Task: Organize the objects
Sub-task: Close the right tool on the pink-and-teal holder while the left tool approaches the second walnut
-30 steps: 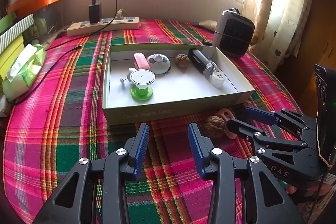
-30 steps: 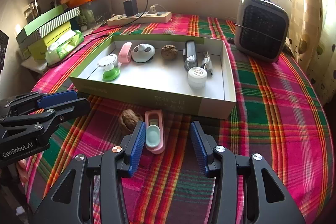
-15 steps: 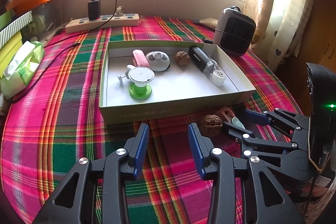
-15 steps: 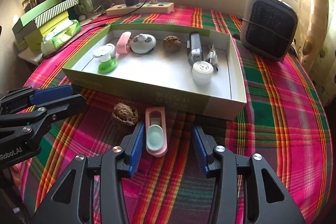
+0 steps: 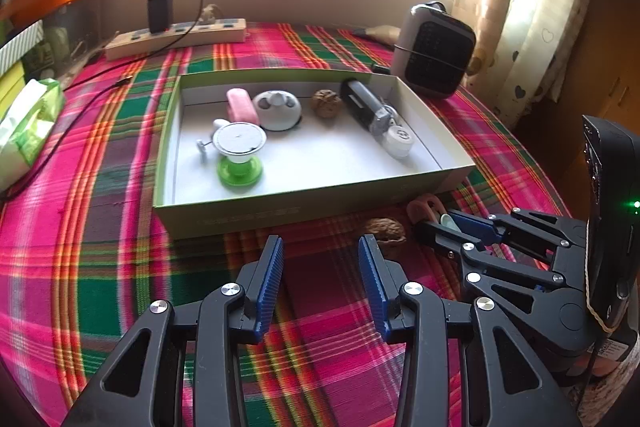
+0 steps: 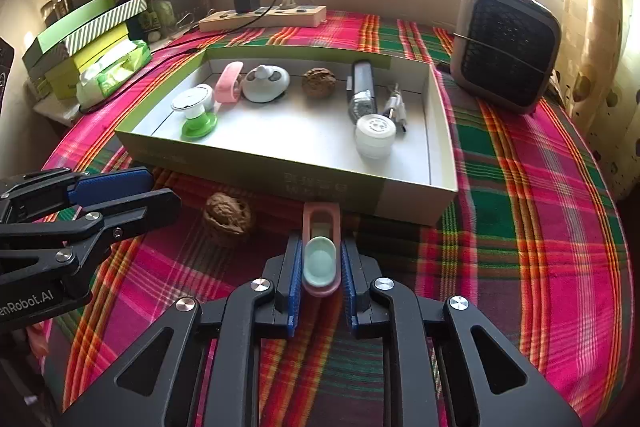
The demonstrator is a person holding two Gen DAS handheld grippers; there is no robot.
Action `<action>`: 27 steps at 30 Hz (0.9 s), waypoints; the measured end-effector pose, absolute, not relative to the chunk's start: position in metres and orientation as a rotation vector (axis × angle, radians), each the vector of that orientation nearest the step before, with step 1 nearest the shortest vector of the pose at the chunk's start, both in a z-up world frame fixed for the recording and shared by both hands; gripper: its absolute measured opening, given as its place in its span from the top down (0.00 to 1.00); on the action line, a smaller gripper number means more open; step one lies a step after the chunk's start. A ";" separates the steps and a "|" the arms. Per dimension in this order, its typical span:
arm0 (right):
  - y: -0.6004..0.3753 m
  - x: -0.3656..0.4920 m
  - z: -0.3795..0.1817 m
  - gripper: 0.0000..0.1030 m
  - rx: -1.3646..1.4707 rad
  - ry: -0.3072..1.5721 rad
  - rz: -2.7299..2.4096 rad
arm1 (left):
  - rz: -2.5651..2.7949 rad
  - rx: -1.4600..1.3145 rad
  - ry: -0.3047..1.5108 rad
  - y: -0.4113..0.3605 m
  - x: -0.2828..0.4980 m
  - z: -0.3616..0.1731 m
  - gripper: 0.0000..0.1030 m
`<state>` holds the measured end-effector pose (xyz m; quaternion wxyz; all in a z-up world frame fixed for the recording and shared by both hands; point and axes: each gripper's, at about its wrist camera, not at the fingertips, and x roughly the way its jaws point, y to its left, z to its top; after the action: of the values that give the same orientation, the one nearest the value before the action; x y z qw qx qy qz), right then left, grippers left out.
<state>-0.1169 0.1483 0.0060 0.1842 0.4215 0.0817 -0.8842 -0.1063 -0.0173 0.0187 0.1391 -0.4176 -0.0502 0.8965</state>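
The right gripper (image 6: 321, 267) is clamped on a pink oblong plastic case with a mint insert (image 6: 320, 255), lying on the plaid tablecloth (image 6: 520, 227) before the green-rimmed cardboard tray (image 6: 400, 193). The left gripper (image 5: 320, 267) hovers, jaws apart, beside a brown walnut (image 5: 386, 229).

two walnuts (image 6: 227, 214), two pink clips (image 6: 321, 251), one box (image 6: 332, 183)

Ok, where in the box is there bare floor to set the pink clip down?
The box floor is bare along its near wall, between the green-based spool and the white jar. The back row is crowded: pink case, white gadget, walnut, grey tube.
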 end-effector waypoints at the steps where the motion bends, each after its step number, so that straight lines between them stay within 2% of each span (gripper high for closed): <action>1: 0.149 -0.117 0.006 0.82 1.190 0.227 -2.495 | 2.587 -1.209 -0.144 -0.016 -0.107 0.018 0.64; 27: 0.172 -0.113 0.005 0.82 1.215 0.192 -2.545 | 2.491 -1.216 -0.079 0.023 -0.122 0.014 0.61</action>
<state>-0.1133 0.1716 0.0048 0.1569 0.4247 0.0672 -0.8891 -0.1221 0.0234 0.0142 0.1829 -0.4312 -0.0278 0.8831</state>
